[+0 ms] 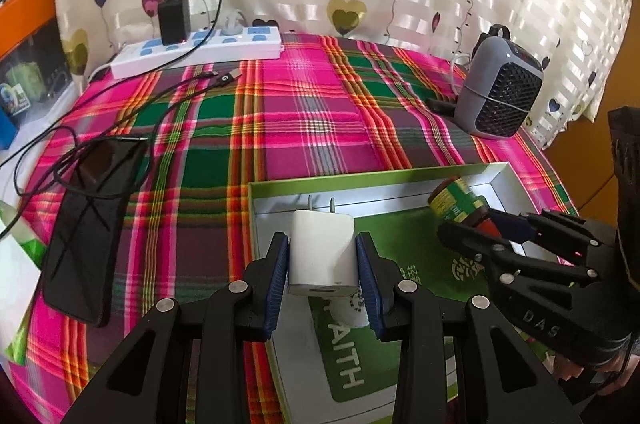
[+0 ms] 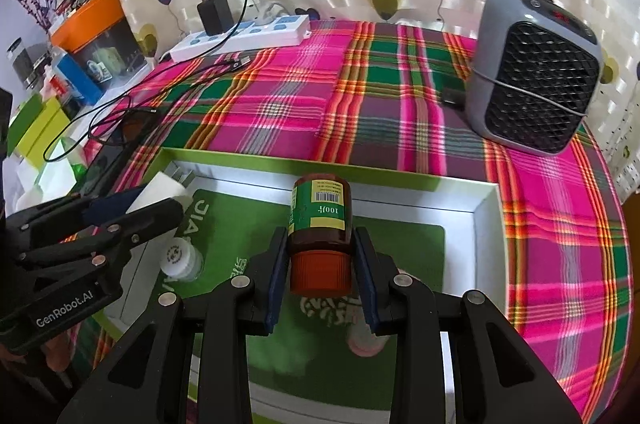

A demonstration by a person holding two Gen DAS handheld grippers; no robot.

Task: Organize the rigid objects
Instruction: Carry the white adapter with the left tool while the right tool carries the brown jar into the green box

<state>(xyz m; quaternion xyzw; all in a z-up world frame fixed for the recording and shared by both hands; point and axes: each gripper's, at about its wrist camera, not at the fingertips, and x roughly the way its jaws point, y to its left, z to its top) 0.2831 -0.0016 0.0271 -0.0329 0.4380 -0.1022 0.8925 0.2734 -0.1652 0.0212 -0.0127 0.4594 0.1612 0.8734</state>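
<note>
Two handheld grippers hover over a shallow green-rimmed box (image 1: 372,180) lying on a desk covered in pink and green plaid cloth (image 1: 280,112). The left gripper (image 1: 323,264) has its blue-padded fingers (image 1: 280,264) clamped on a white charger plug (image 1: 320,252), prongs pointing away. The right gripper (image 2: 322,264) squeezes a brown pill bottle (image 2: 322,220) with an orange cap, held above the box's green floor. Two small white bottles (image 2: 180,258) lie inside the box. A black phone (image 1: 88,232) lies left of the box, and a grey heater (image 2: 532,72) stands at the far right.
</note>
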